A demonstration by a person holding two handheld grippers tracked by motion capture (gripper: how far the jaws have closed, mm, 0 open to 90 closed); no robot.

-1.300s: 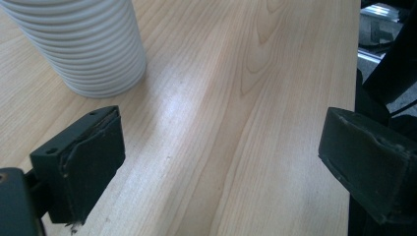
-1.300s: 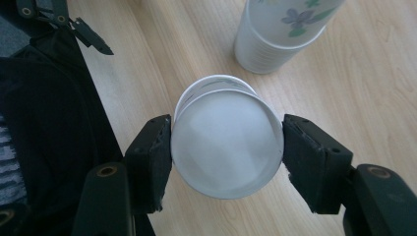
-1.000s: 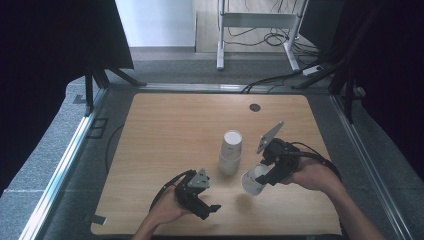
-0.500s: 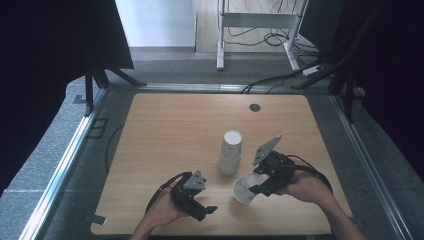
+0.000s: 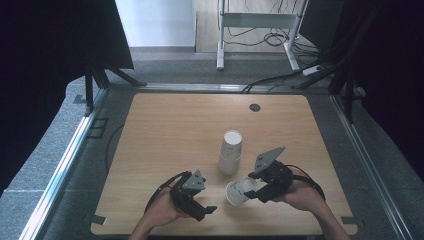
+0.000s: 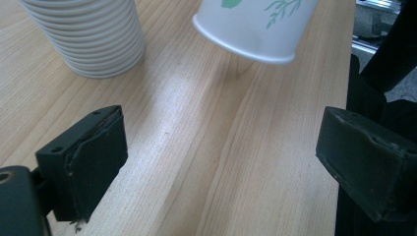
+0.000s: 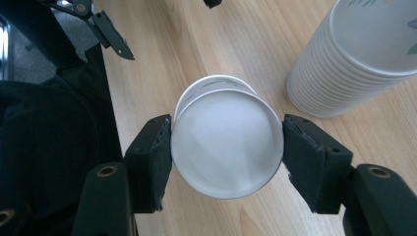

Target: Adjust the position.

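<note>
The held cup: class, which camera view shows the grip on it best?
The right gripper view: the cup sits base-on between both pads. The high view shows it small, beside the stack. The left gripper view shows just its rim end.

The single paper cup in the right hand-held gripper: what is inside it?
The cup is held at its base by the right hand-held gripper. Its closed bottom faces that camera, covering the inside. In the high view its mouth looks empty.
</note>
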